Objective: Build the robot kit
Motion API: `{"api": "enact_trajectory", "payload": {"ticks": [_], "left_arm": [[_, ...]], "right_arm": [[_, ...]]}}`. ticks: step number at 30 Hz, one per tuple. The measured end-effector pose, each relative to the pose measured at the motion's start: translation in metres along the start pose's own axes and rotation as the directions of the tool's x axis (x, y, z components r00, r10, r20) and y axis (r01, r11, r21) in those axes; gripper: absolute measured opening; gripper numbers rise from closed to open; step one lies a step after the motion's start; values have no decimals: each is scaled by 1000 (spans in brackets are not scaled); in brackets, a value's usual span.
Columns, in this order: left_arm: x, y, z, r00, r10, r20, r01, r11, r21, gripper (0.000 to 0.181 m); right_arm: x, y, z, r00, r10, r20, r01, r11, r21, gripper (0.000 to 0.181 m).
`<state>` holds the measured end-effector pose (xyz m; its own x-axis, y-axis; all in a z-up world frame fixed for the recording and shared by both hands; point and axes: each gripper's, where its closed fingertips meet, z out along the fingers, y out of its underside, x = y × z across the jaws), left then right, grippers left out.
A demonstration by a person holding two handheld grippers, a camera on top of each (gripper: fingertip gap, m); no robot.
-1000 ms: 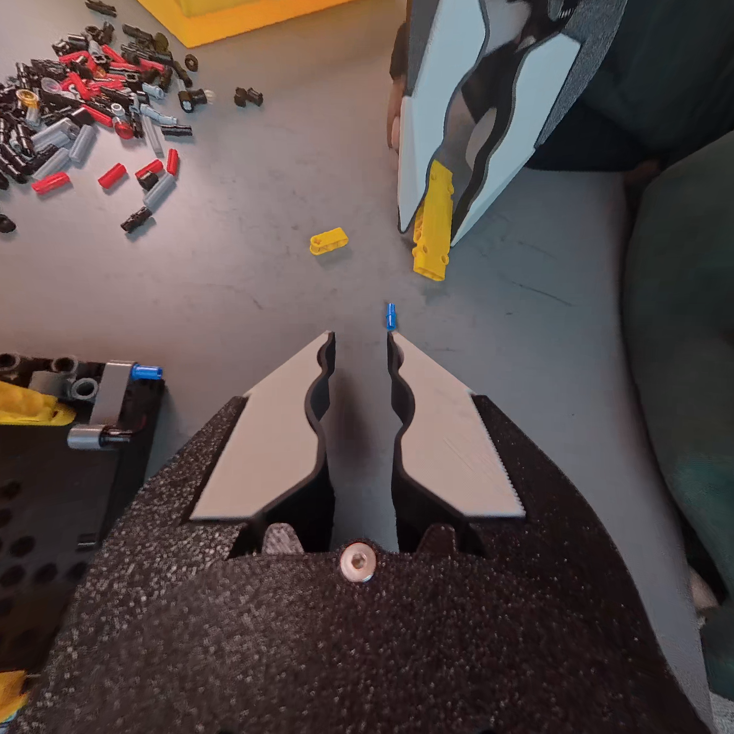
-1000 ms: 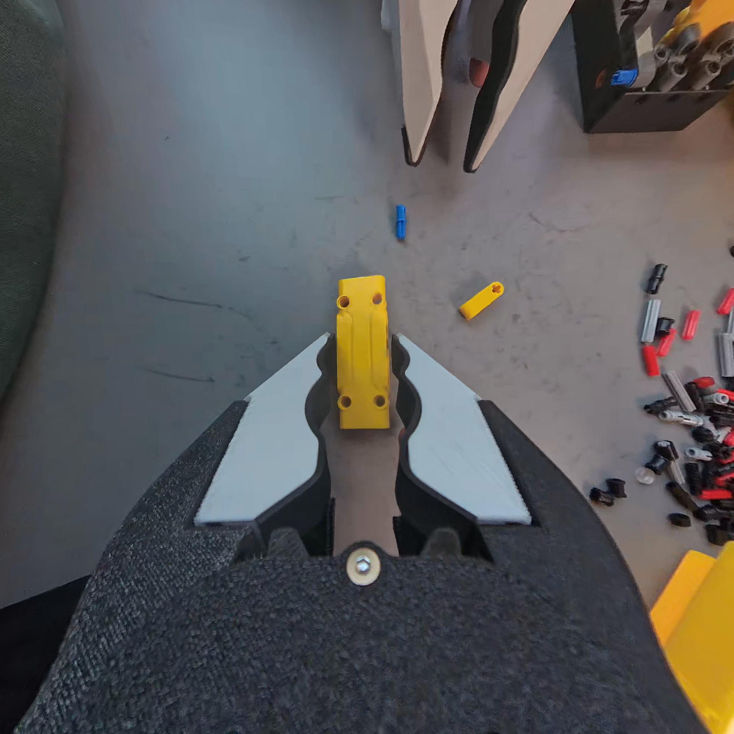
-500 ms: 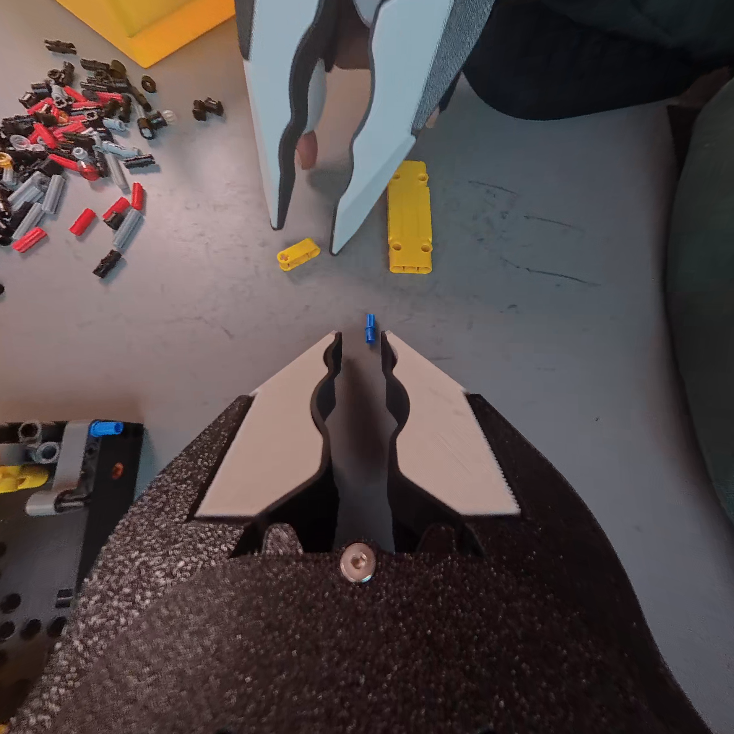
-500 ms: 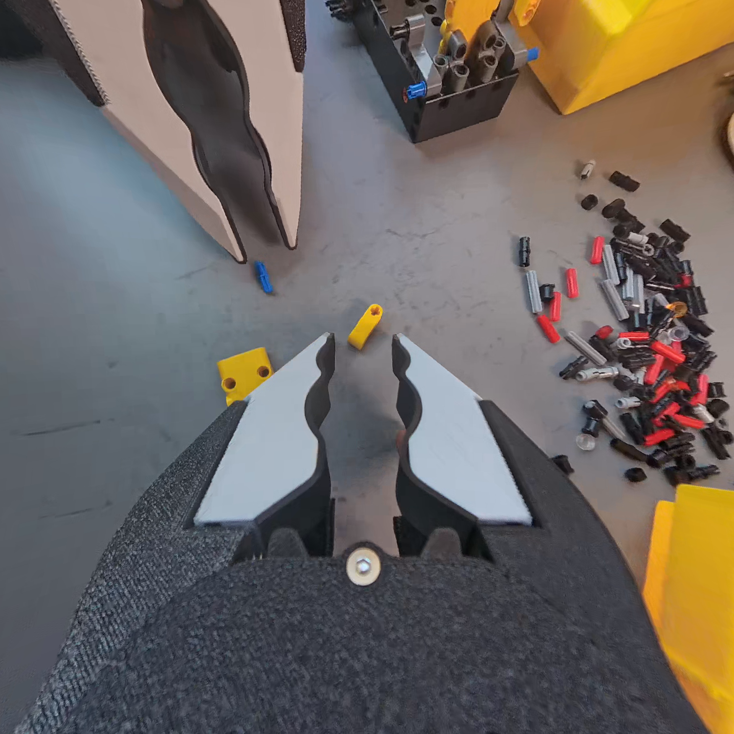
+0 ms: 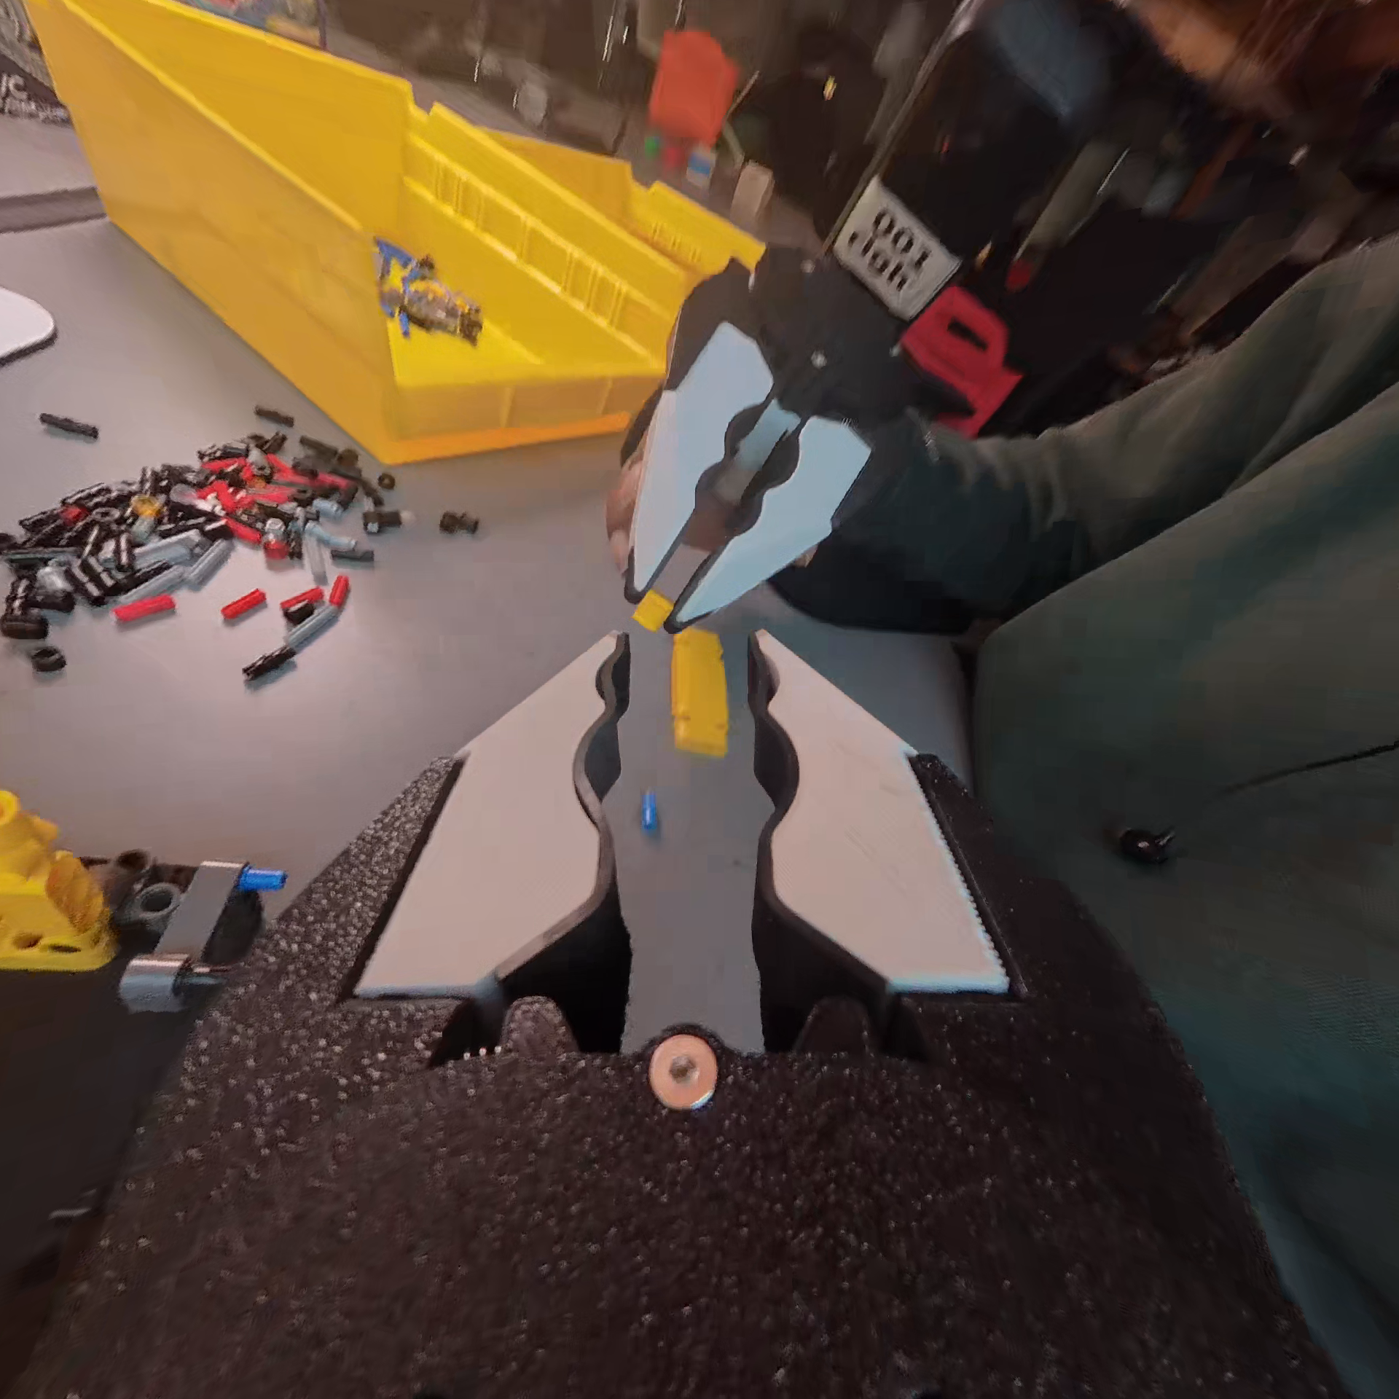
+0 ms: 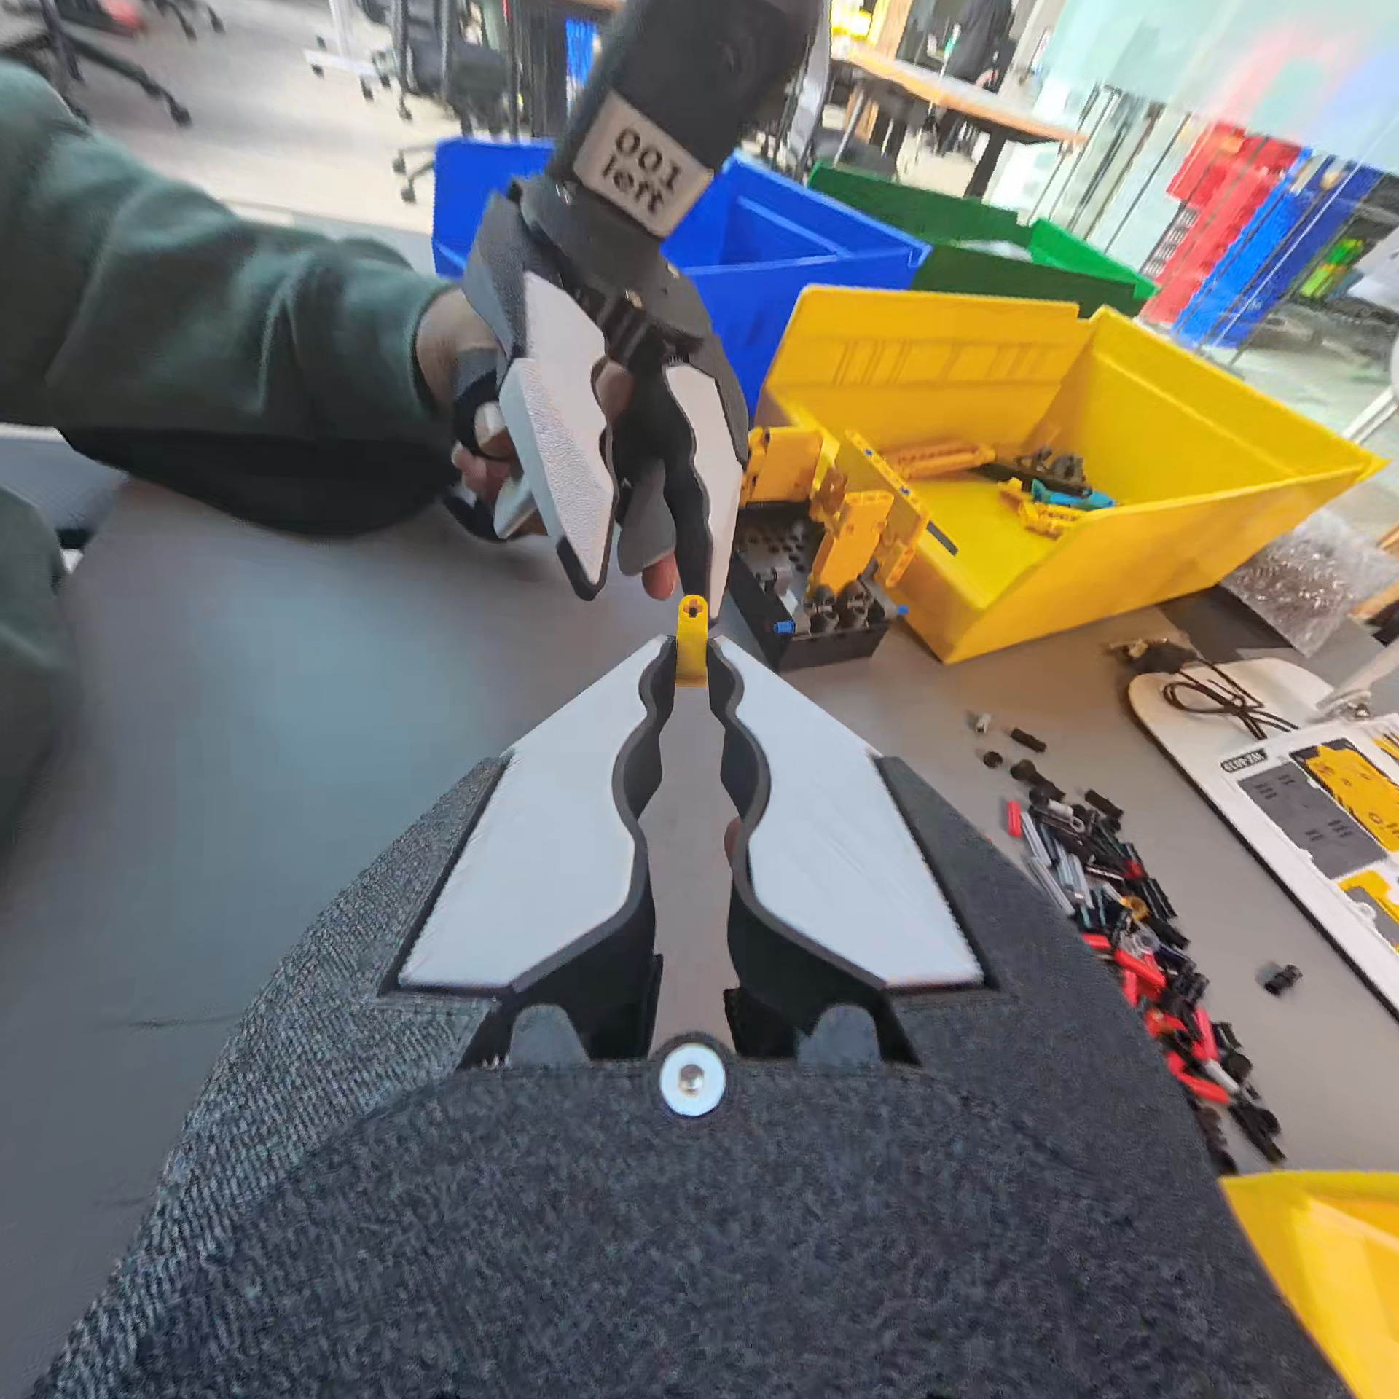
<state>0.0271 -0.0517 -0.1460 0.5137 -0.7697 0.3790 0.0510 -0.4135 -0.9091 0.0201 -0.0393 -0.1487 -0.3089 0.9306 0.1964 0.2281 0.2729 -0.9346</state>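
Small yellow plastic connector piece [image 6: 692,642] pinched upright at the tips of the right gripper [image 6: 690,652], lifted off the grey tabletop [image 6: 303,719]. Left gripper [image 5: 687,643] hovers with fingers apart, holding nothing; long yellow plastic beam [image 5: 699,701] and tiny blue pin [image 5: 649,810] lie on the table between them. Pile of red, black, grey pins [image 5: 174,522] far left, yellow plastic bin [image 5: 318,250] beyond.

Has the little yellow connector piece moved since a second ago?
Yes. The small yellow connector no longer lies on the table beside the blue pin; the right gripper holds it up.
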Motion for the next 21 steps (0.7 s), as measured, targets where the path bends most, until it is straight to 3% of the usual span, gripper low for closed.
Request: {"api": "enact_trajectory", "payload": {"ticks": [3,6,13,21], "left_arm": [[12,-26,-9,992,-57,-109,75,983,167,28],[20,-39,-15,983,-66,-171,108,962,249,22],[22,-40,-15,988,-35,-153,75,963,259,7],[20,-43,-19,989,-34,-146,74,958,276,13]], "right_arm": [[-6,-25,-2,995,94,38,-99,985,142,7],[-11,-39,0,984,162,71,-173,961,218,7],[-12,-44,1,972,215,93,-232,938,258,7],[-3,-53,-6,977,208,43,-211,923,322,7]]}}
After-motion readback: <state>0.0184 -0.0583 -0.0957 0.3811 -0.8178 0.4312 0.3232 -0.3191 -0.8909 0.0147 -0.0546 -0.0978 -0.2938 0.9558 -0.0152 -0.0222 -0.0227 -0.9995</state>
